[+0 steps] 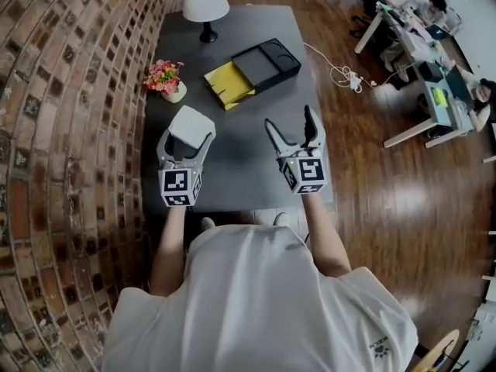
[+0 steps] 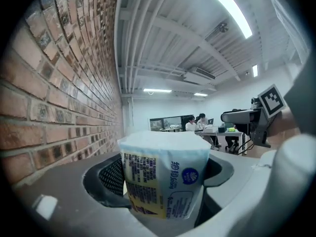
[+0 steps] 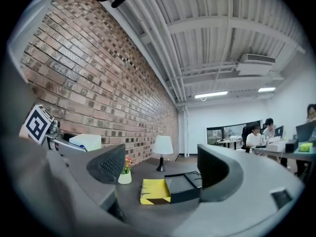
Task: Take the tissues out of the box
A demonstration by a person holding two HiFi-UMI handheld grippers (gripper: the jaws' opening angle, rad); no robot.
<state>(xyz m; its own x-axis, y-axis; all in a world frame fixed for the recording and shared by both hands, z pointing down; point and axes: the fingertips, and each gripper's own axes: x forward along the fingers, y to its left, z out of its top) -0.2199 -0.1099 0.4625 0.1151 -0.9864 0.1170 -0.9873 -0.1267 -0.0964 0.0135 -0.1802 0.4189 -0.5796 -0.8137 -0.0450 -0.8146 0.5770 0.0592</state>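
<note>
My left gripper (image 1: pixel 187 139) is shut on a white pack of tissues (image 1: pixel 191 124) and holds it above the near left part of the dark table (image 1: pixel 232 157). In the left gripper view the tissue pack (image 2: pixel 165 174), with blue and yellow print, fills the space between the jaws. My right gripper (image 1: pixel 292 125) hangs open and empty over the near right part of the table. The black box (image 1: pixel 267 64) with its yellow inner drawer (image 1: pixel 228 84) pulled out lies farther back; in the right gripper view the box (image 3: pixel 183 187) shows between the open jaws.
A white lamp (image 1: pixel 205 2) stands at the table's far end, and a small pot of flowers (image 1: pixel 165 78) sits near the brick wall (image 1: pixel 70 91) on the left. A cable (image 1: pixel 337 72) lies on the wooden floor, with office desks (image 1: pixel 418 45) and seated people to the right.
</note>
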